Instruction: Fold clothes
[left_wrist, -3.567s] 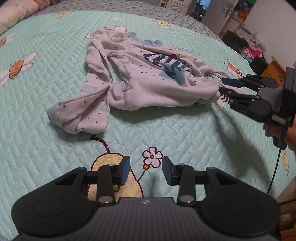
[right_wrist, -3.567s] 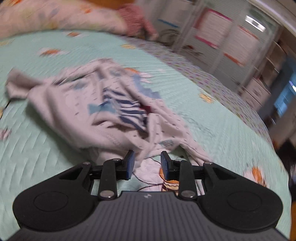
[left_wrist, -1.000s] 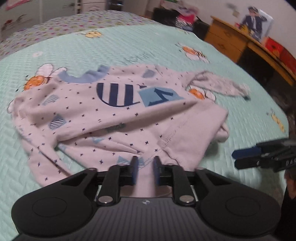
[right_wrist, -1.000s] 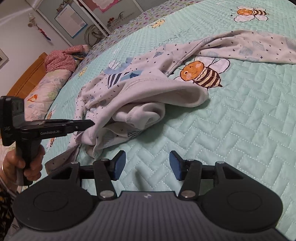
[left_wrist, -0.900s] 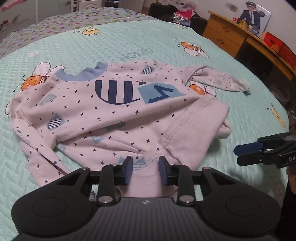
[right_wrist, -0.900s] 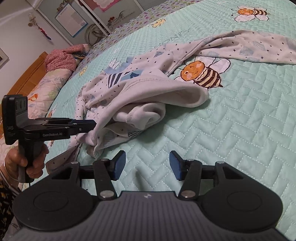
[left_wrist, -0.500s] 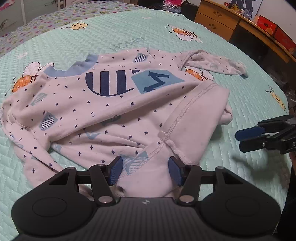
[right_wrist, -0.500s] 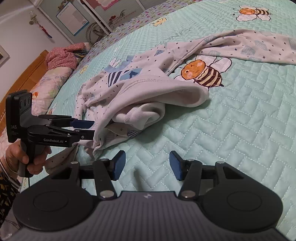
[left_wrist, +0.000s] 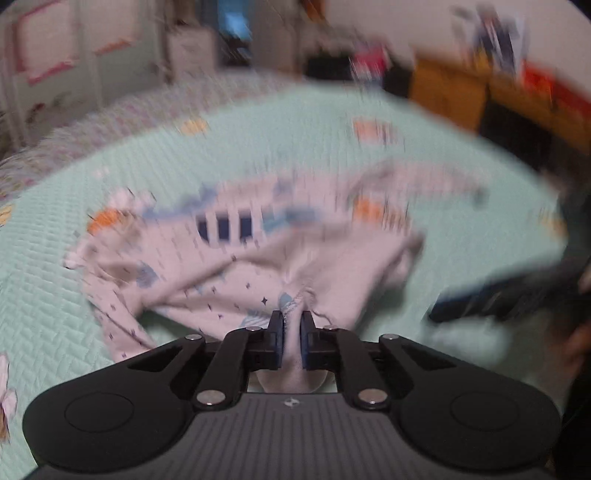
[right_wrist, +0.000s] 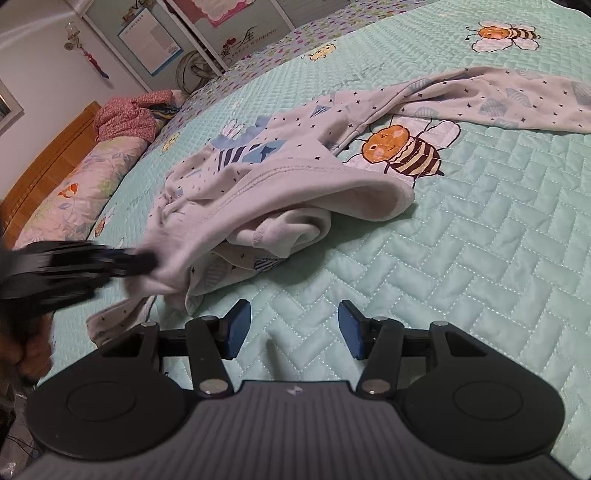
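**Left tool bites the hem and the shirt begins to lift**

Nearest to me, the left tool (left_wrist: 291, 325) has just been closing, and its jaws now pinch a bunch of pale fabric at the bottom edge of the sweatshirt (left_wrist: 258, 258); half a second ago that same hem lay loose between parted jaws. The cloth puckers into a tight gather right at the pads, and the whole left view is smeared with motion, which I take to mean the hem is being drawn up off the quilt. From the right side the same tool appears as a dark blur at the left, with the shirt's edge stretched toward it.

The right tool (right_wrist: 291, 328) hangs above bare quilt (right_wrist: 480, 240) with its jaws about half apart and nothing between them, just short of the near corner of the garment, where it was a second ago.

Further out, the sweatshirt (right_wrist: 295, 192) lies on the bed, its lower body turned back over itself with the plain lining showing, the striped print beyond that. One sleeve (right_wrist: 498, 99) trails off to the right, past a printed bee (right_wrist: 402, 147). At the far left sit a floral pillow (right_wrist: 74, 192) and a wooden headboard (right_wrist: 51, 155).

With one hem corner secured, I judge the garment is being straightened before folding; the right tool would need the other corner
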